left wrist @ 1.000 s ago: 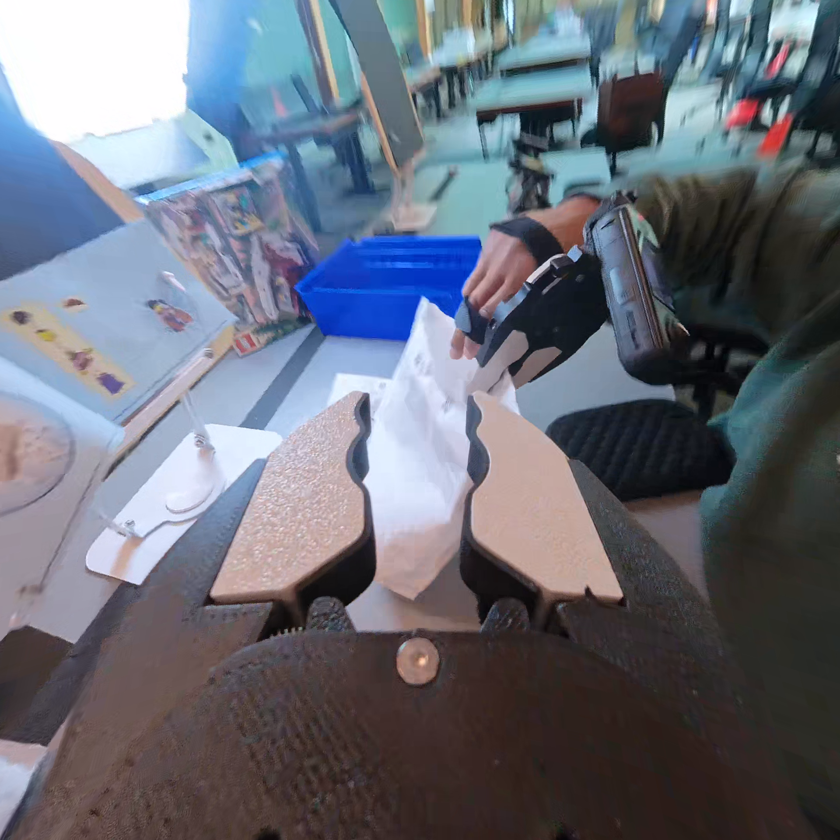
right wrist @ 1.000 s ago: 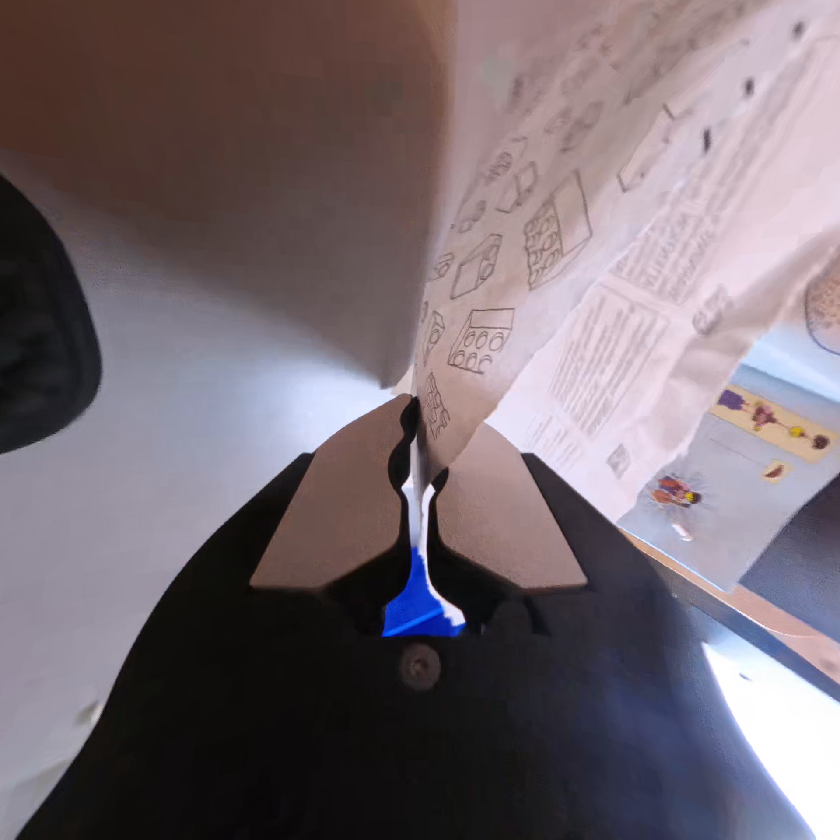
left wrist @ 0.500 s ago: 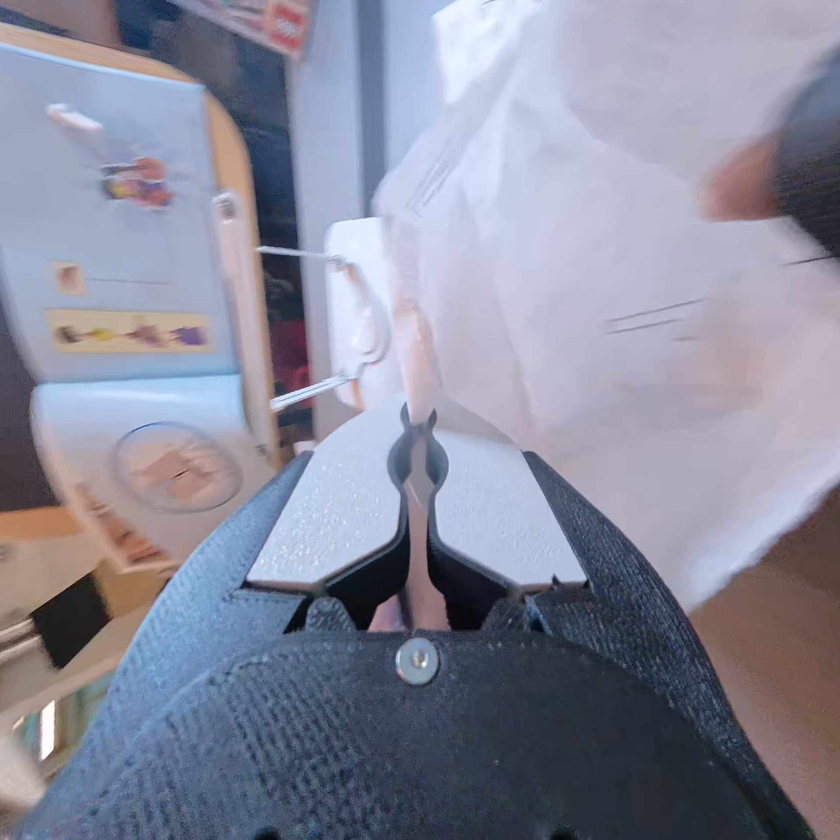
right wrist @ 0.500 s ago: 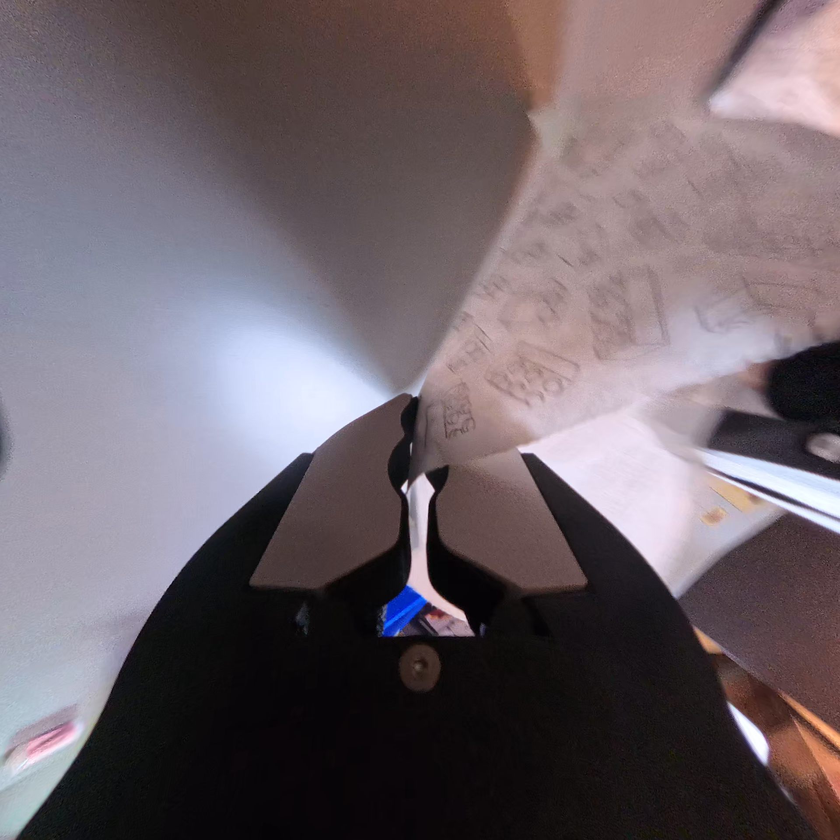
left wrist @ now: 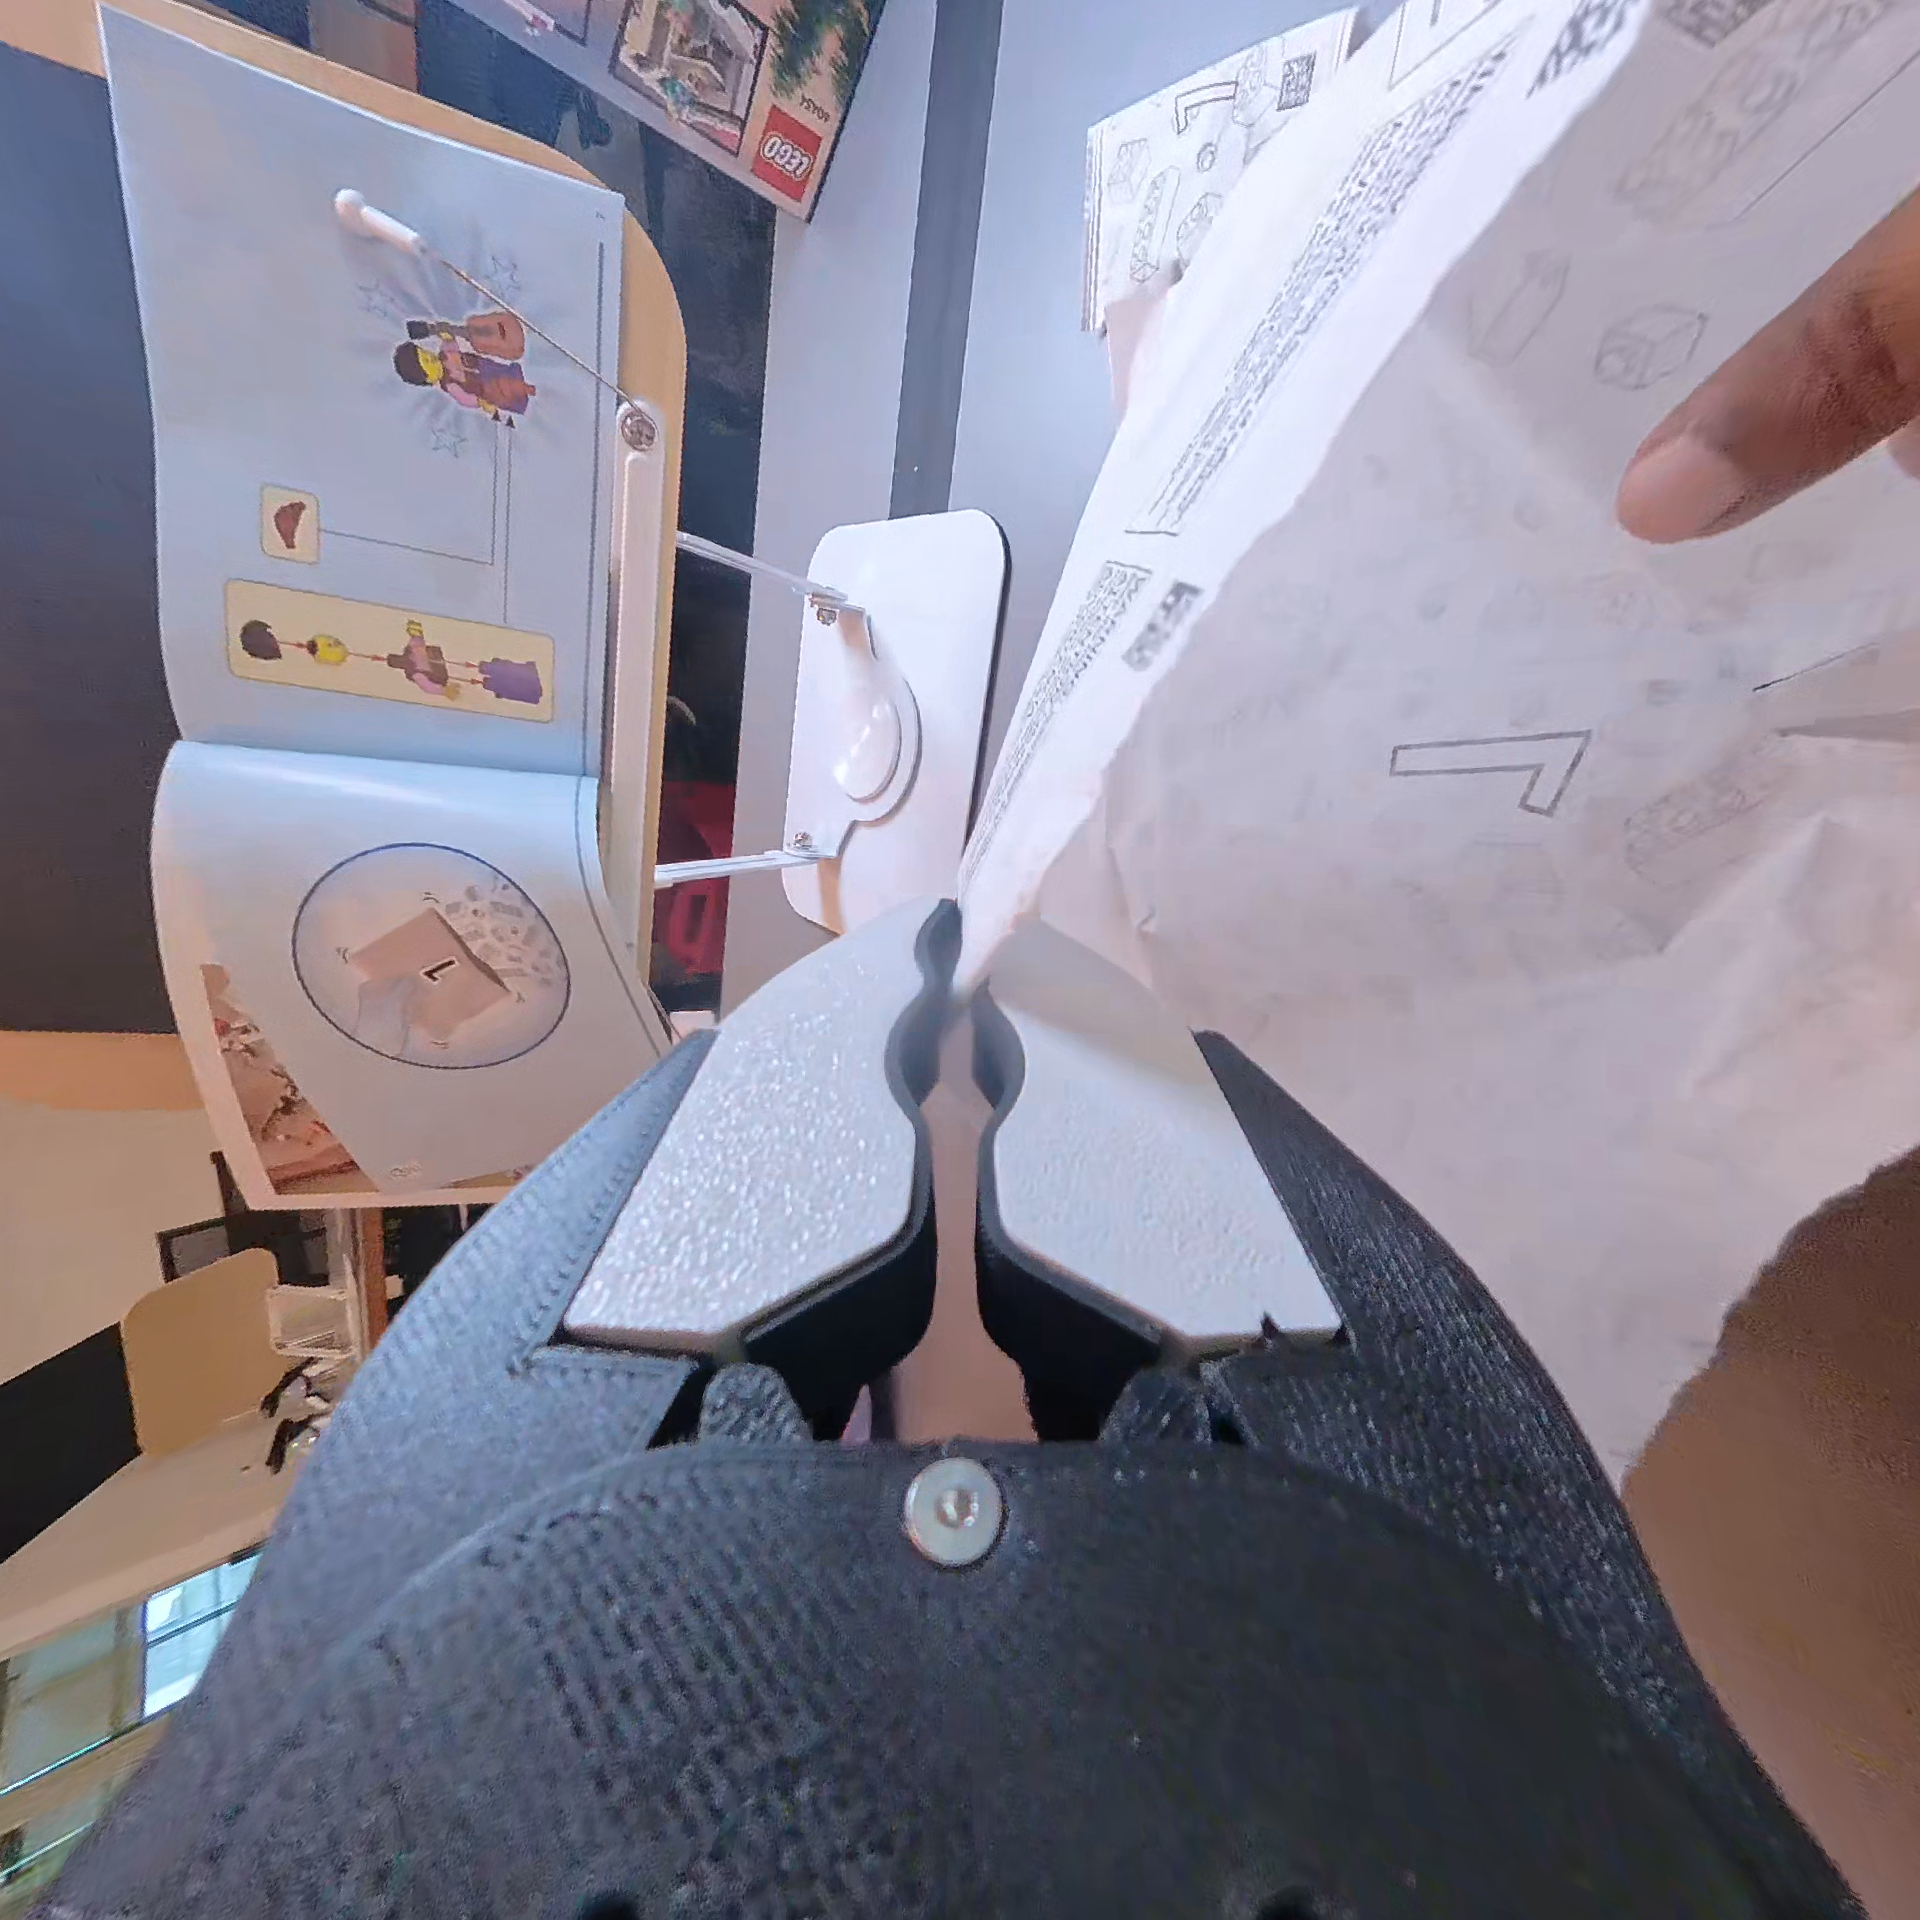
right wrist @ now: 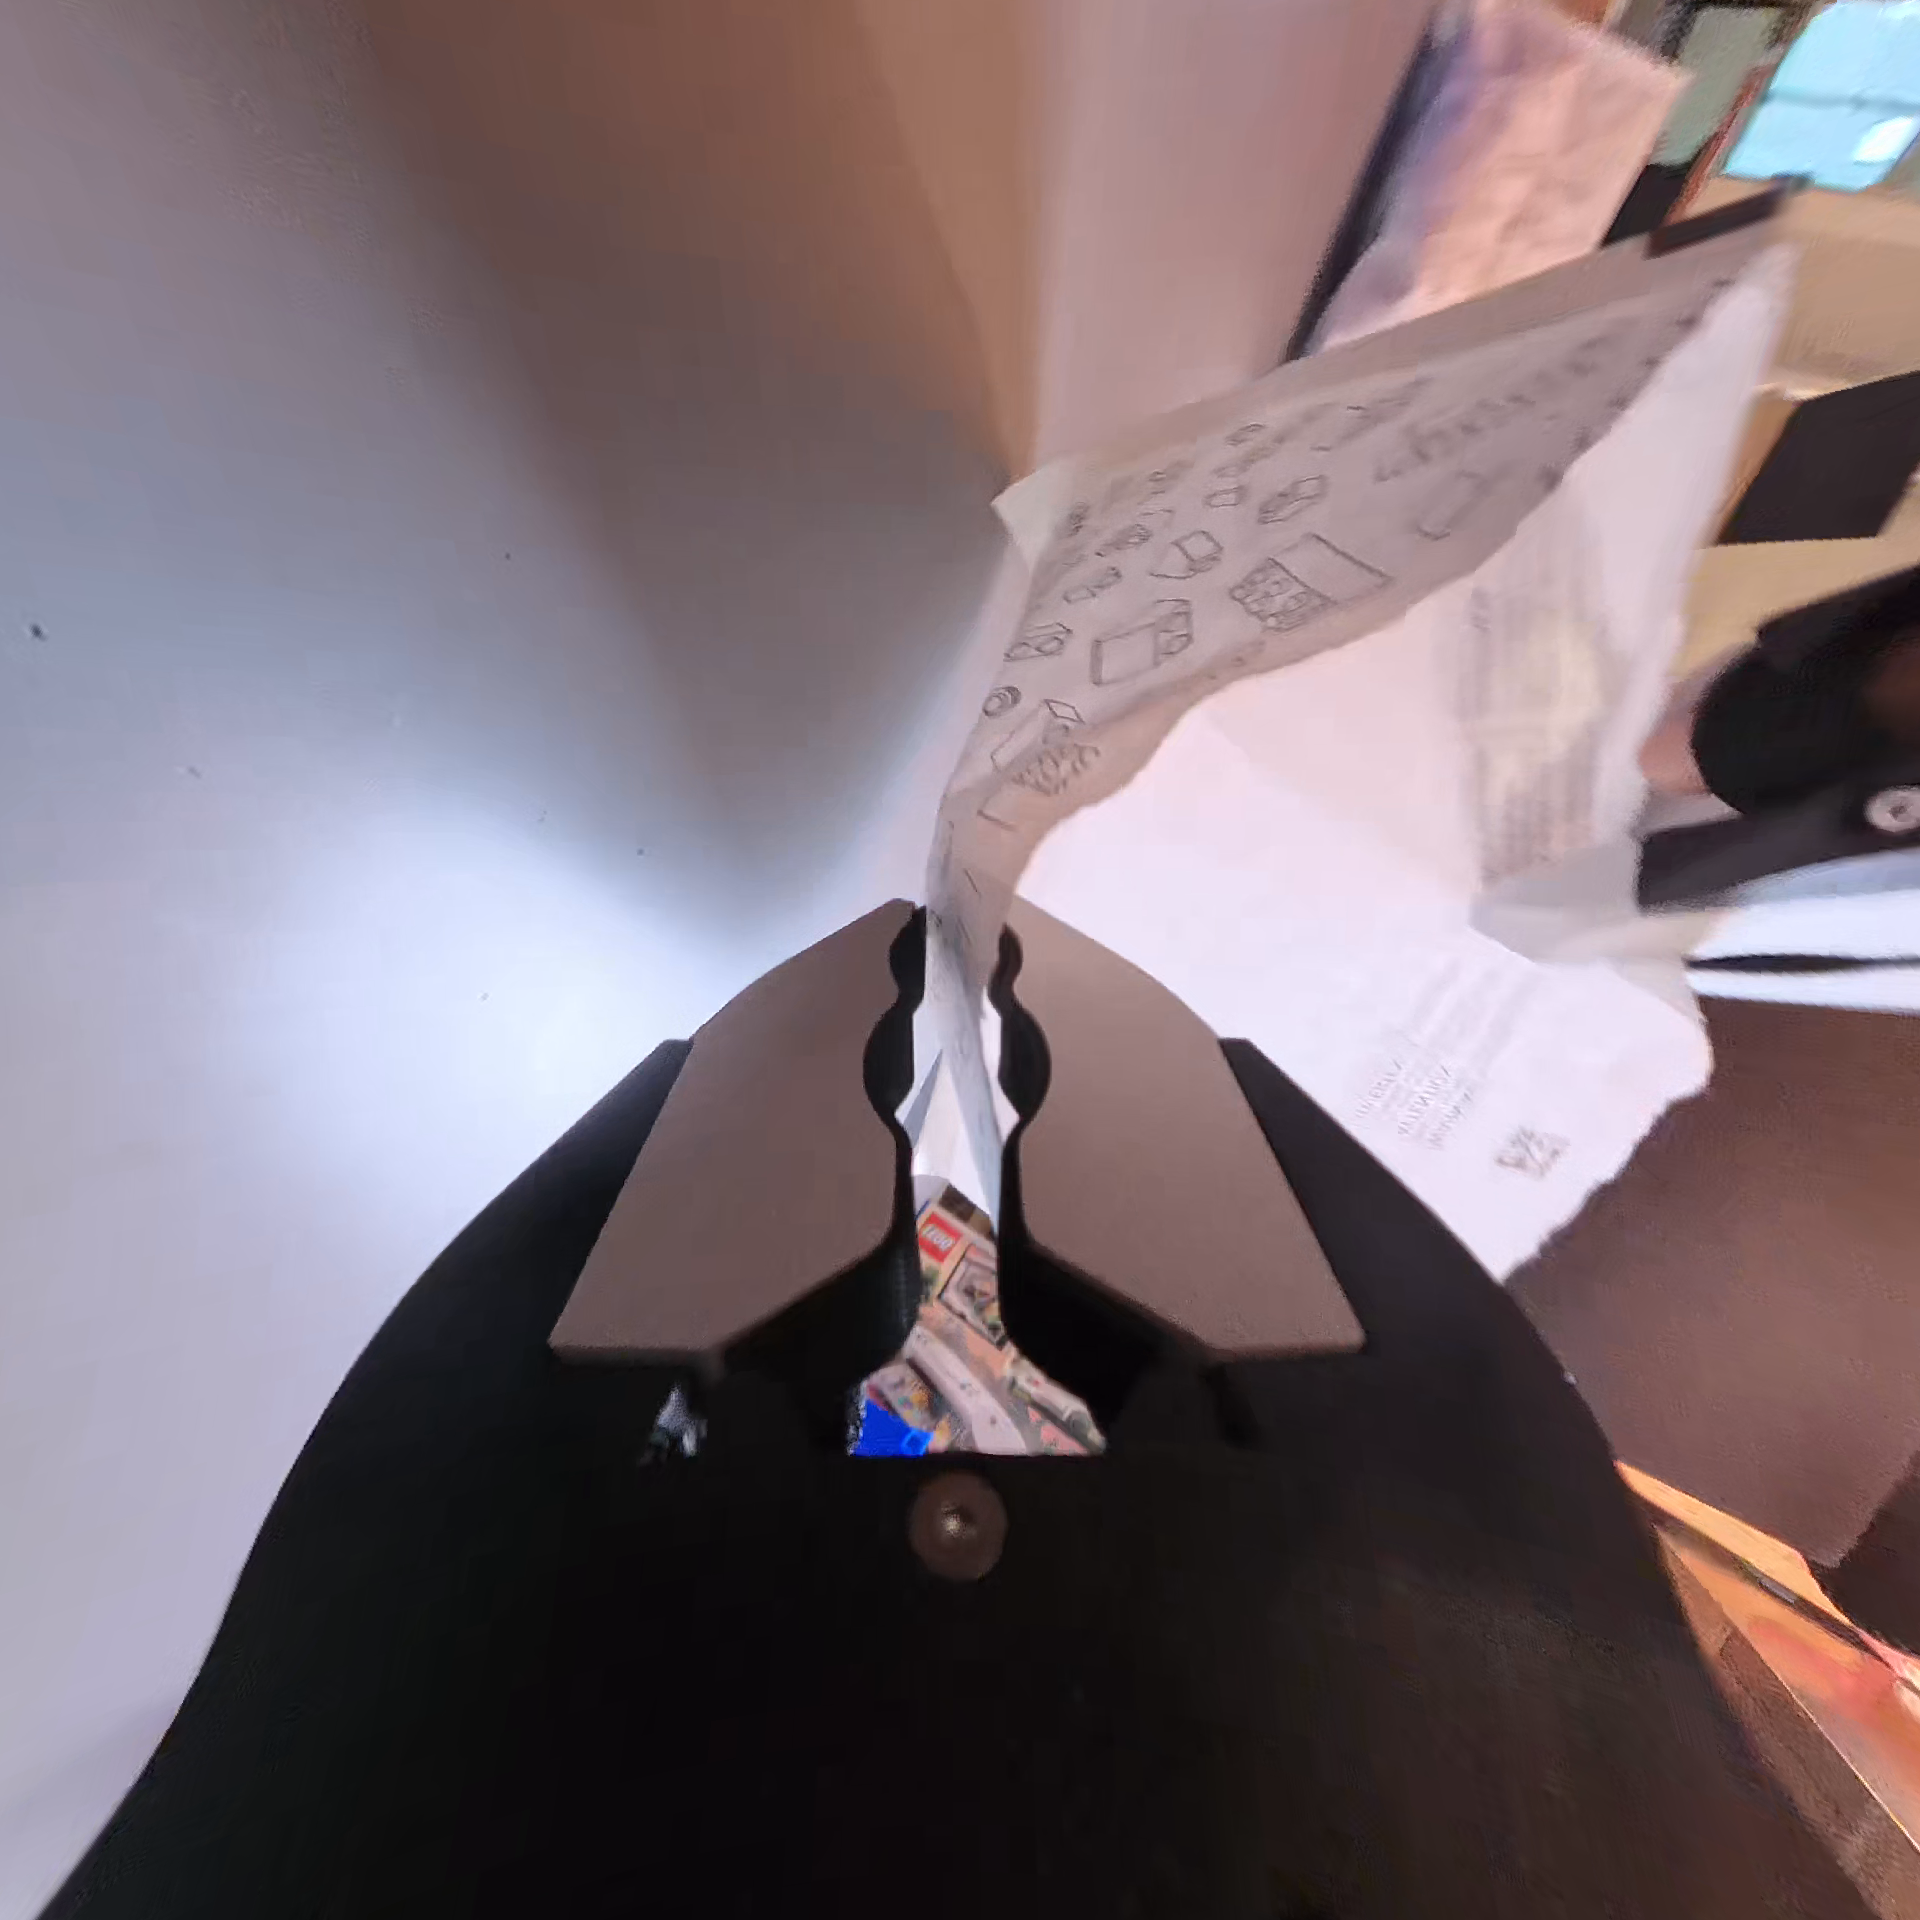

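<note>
While I am looking along the left tool [left wrist: 954, 961], its fingers are pressing together on the torn edge of a white paper bag [left wrist: 1455, 779], which is fanning out toward two o'clock. At nine o'clock an open instruction booklet [left wrist: 384, 582] is leaning on a white stand [left wrist: 894, 717], with a colourful box [left wrist: 727, 94] at twelve; a bare fingertip [left wrist: 1766, 416] is resting against the bag at two o'clock.

Moving to the right tool [right wrist: 961, 951], I am seeing its fingers standing slightly apart, with a thin strip of the same bag running down the gap between them; I cannot tell whether the pads are pressing on it. From there the bag is curling toward one o'clock, and the other tool [right wrist: 1818, 769] is showing blurred at three.

I am judging the bag to be light, limp, crinkly and easily ripped, best taken at an edge near the tear. Its long axis is running roughly between the two tools.
</note>
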Motion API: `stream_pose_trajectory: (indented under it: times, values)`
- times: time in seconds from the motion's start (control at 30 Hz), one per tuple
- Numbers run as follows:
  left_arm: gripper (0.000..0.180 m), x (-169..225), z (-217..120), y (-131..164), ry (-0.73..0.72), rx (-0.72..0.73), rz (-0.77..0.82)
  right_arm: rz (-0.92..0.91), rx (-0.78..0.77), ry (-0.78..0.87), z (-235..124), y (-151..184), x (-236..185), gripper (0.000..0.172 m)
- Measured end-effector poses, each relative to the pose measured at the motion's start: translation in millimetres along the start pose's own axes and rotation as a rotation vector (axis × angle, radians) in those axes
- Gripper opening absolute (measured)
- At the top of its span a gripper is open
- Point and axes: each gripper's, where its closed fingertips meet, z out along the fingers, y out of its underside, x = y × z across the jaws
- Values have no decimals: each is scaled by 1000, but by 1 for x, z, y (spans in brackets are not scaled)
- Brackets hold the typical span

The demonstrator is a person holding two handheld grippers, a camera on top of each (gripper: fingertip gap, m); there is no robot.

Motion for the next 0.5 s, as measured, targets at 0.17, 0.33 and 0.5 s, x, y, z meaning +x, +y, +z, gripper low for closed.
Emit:
stream_pose_trajectory:
  times: [0.17,0.33,0.5]
  values:
    - [1,2,-14,-1,79,111,-105,54,71,13,-7,-7,-1,0]
    - [1,12,-19,2,137,156,-143,101,98,-10,-6,-5,-10,0]
    - [33,32,-54,-13,339,444,-299,240,170,18,-14,-3,-7,0]
